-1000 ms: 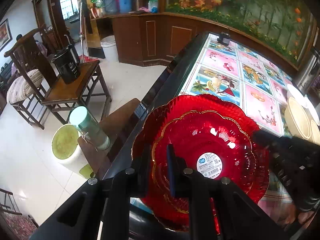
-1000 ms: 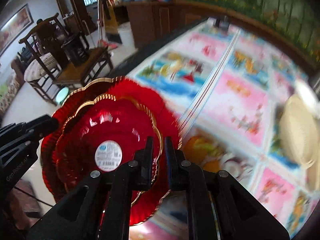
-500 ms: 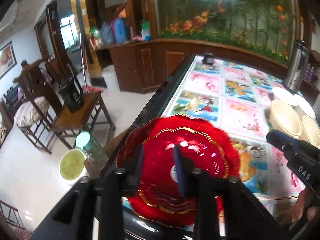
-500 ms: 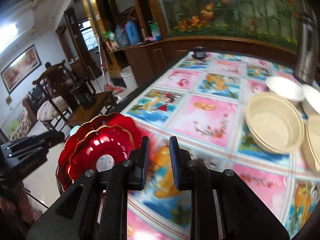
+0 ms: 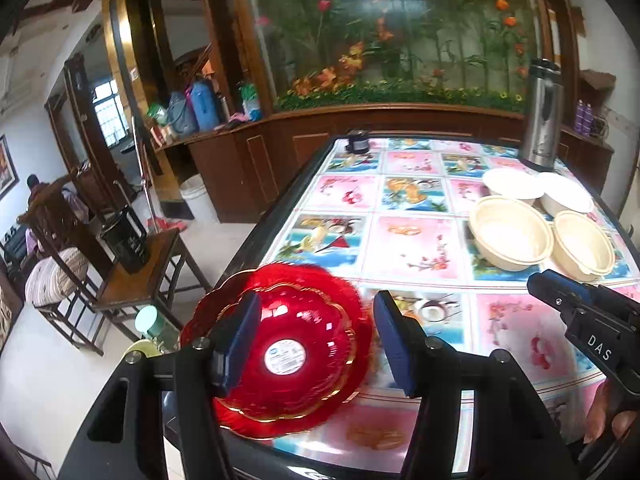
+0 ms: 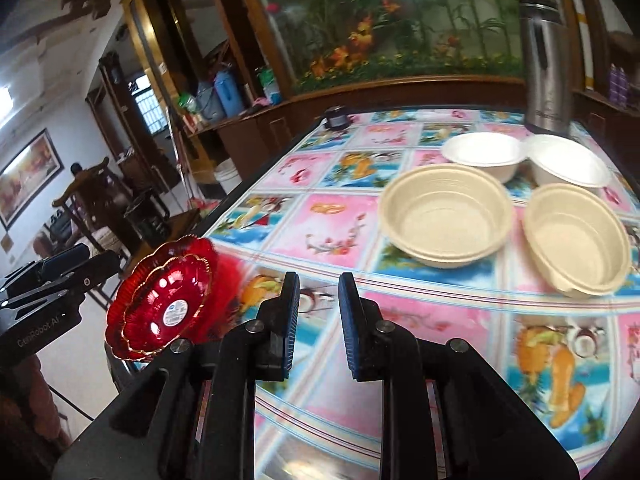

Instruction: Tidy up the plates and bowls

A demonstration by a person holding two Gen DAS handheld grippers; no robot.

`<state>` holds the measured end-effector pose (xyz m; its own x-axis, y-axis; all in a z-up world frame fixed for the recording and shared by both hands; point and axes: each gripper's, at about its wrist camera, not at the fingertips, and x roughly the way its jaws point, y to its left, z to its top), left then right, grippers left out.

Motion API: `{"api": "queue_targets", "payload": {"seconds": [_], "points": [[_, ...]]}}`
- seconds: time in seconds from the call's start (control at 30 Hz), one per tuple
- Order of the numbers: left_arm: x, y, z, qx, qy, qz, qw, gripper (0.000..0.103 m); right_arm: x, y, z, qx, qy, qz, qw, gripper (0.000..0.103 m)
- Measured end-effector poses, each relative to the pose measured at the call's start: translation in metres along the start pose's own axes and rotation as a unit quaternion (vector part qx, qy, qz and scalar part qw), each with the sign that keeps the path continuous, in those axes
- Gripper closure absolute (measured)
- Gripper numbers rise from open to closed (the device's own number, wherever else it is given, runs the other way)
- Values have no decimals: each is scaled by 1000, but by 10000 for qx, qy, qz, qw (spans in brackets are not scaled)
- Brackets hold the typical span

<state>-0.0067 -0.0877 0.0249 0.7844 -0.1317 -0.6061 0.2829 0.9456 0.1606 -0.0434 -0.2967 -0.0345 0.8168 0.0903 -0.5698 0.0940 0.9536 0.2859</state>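
Two red plates [image 5: 288, 356], stacked at the table's [image 5: 416, 240] near left corner, lie just ahead of my left gripper [image 5: 314, 340], whose jaws gape wide and hold nothing. My right gripper [image 6: 318, 322], part open and empty, faces four bowls: beige bowls [image 6: 444, 220] near, white bowls [image 6: 482, 154] beyond, clearer in its view.

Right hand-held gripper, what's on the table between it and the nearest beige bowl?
Nothing: in the right wrist view only bare patterned tablecloth lies between the open right hand-held gripper and the nearest beige bowl.
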Motion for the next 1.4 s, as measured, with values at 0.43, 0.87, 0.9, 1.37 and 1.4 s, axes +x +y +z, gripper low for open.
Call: {"api": "queue_targets", "payload": {"seconds": [0.43,0.87,0.9,1.37,1.4], "points": [[-25,-48,11,346,-283,-117,9989,43,-45,-63,-3,613,-321,-137,9975,83],[-13,-87,24,527,-147,-474,9974,35,-65,-106,-3,1029,-449,-257,9933,83],[-8,-89,26,493,-74,-544,9973,35,-66,-112,-3,1087,-452,-269,9927,83],[67,-112,53,-250,264,-604,9975,26,-44,-145,12,1618,-287,255,9861,83],[69,-113,53,-244,250,-579,9977,26,-38,-142,15,1605,-249,310,9862,83]]}}
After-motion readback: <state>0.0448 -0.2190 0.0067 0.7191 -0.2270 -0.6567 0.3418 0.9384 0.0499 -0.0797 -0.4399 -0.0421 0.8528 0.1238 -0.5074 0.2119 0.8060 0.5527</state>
